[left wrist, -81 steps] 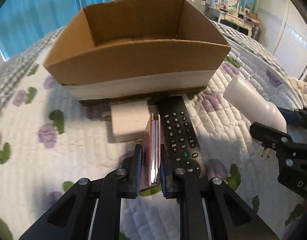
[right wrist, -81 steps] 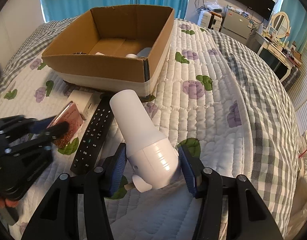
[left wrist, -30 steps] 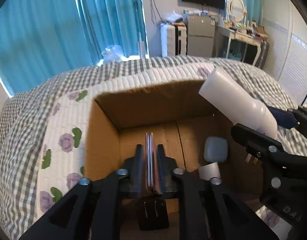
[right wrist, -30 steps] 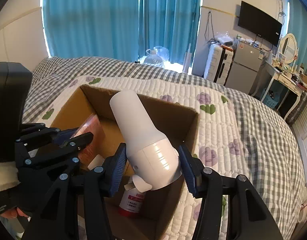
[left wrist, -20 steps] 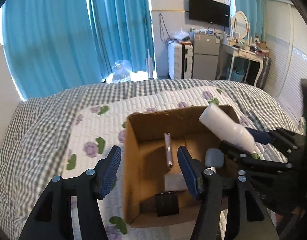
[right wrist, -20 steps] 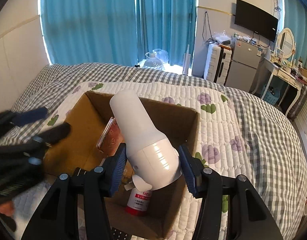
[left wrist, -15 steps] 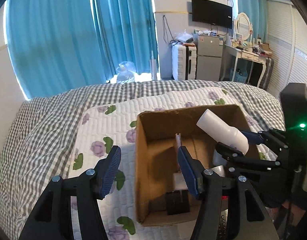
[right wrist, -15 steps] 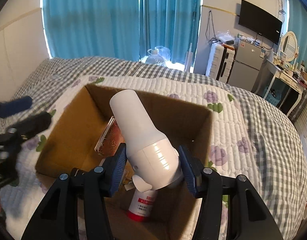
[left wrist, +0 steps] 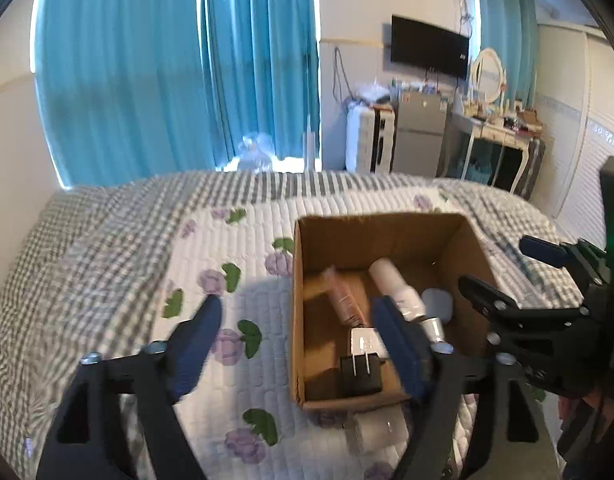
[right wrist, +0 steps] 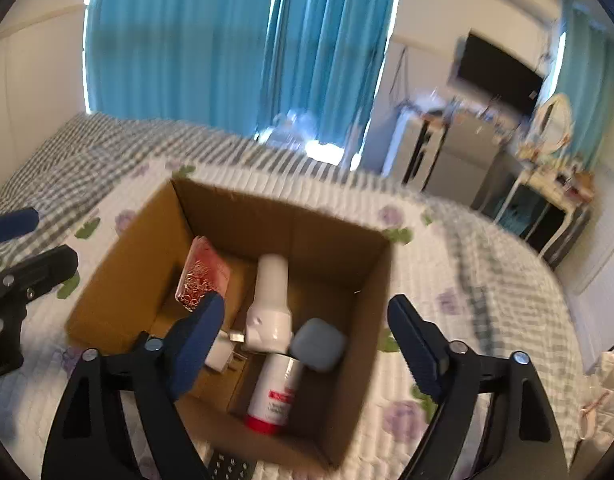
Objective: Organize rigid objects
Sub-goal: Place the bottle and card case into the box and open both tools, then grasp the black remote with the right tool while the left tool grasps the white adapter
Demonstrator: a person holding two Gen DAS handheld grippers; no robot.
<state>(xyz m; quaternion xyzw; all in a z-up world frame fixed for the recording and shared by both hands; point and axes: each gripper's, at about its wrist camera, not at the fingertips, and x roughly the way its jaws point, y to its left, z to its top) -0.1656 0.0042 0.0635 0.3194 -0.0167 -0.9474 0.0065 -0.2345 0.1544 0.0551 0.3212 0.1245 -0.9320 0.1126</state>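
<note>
Spreading across the room, the bed (left wrist: 107,264) with its flowered quilt carries the cardboard box (right wrist: 119,280), which already holds most of the load. Inside: white bottle-shaped appliance (right wrist: 271,304) lying lengthwise, pink phone (right wrist: 203,276) leaning at the left wall, red-capped bottle (right wrist: 273,396), grey-blue case (right wrist: 319,344), white plug (right wrist: 217,354), black adapter (left wrist: 361,372). Left outside, by my reading: a white block (left wrist: 381,428) just beside the box's near wall and a remote (right wrist: 231,468) at its edge. Left hand-held gripper (left wrist: 299,344) hangs beside the box, jaws opening, nothing between them. Right hand-held gripper (right wrist: 307,336) hovers over the box, angled down, jaws opening, empty too, the appliance lying free below.
</note>
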